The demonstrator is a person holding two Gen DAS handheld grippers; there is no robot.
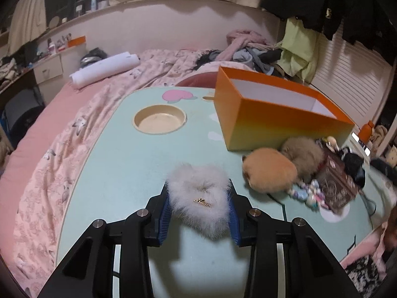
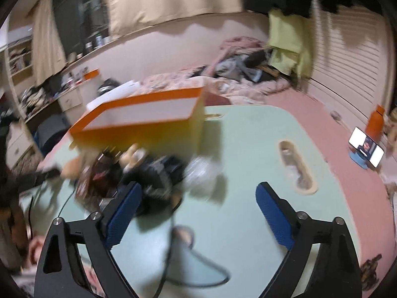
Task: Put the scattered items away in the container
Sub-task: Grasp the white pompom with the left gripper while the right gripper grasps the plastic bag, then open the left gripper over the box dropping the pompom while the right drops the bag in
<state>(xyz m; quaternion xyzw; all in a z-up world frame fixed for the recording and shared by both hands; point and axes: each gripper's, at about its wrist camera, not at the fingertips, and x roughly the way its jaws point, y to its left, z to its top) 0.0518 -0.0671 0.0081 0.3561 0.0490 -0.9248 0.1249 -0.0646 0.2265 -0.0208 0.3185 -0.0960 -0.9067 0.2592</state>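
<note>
- Two grippers are in my hands over the pale green desk (image 1: 124,164), which stands on a pink bed (image 1: 62,114).
- My left gripper (image 1: 199,200) has its blue fingers (image 1: 165,211) drawn in narrow on a white fluffy hair clip (image 1: 201,193); the pads press into its fur on both sides, near the desk's near edge.
- The orange box (image 1: 278,124) stands open towards the desk's far right corner, its white inside bare as far as I can see.
- Just beside the box's near wall lie an orange pompom (image 1: 269,172) and a brown pompom (image 1: 304,155), touching each other.
- To their right sit a string of pastel beads (image 1: 307,195) and a dark patterned pouch (image 1: 335,188).
- My right gripper (image 2: 198,211) has its fingers (image 2: 125,211) spread wide with nothing between them, above bare desk.
- In the right wrist view the heap in front of the box is too blurred to tell apart.
</note>
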